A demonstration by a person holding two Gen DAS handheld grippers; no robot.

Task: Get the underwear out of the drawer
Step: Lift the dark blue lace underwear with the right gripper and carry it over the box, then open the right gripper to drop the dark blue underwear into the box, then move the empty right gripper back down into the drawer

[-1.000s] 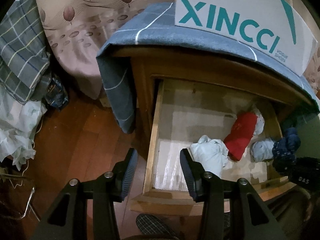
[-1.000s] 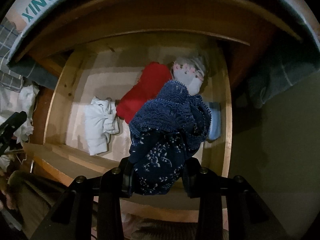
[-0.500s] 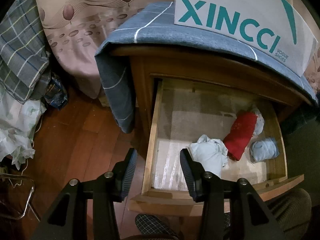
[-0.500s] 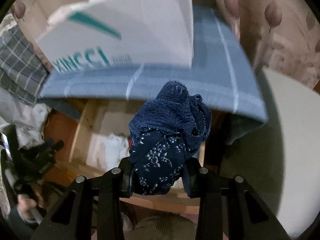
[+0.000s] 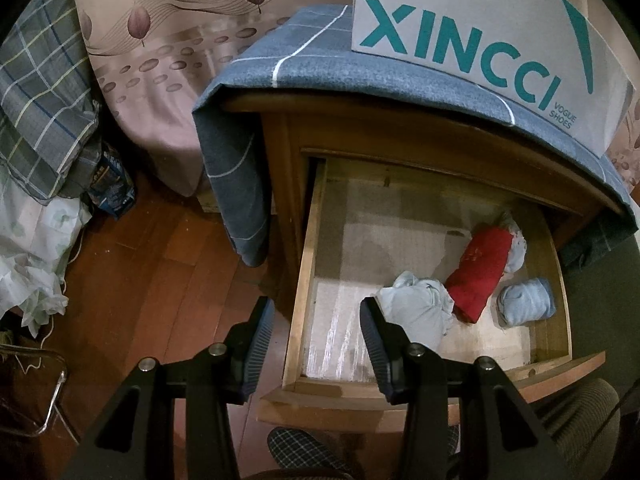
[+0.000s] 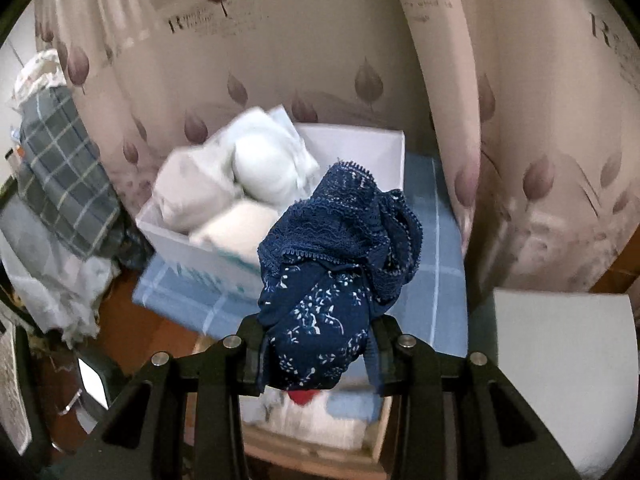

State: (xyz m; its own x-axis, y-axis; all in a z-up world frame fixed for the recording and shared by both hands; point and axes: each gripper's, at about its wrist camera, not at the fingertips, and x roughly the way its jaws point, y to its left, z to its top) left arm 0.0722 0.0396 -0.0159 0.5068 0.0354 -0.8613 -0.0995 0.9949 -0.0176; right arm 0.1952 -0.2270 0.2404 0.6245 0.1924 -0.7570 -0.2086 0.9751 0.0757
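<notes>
Right wrist view: the right gripper (image 6: 320, 354) clamps navy lace underwear (image 6: 340, 268) near the white box (image 6: 360, 148). The left gripper (image 5: 316, 344) hangs part-open and empty over the drawer (image 5: 304, 280).

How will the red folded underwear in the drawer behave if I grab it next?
Probably floppy: the red folded underwear is soft cloth, like the navy lace underwear bunched and drooping in the right gripper. Likely light, so a pinch should lift it. It may unfold or drag the white garment that seems to touch it at the drawer back.

Left tool (image 5: 316, 340) gapes; right tool (image 6: 320, 344) clamped.
</notes>
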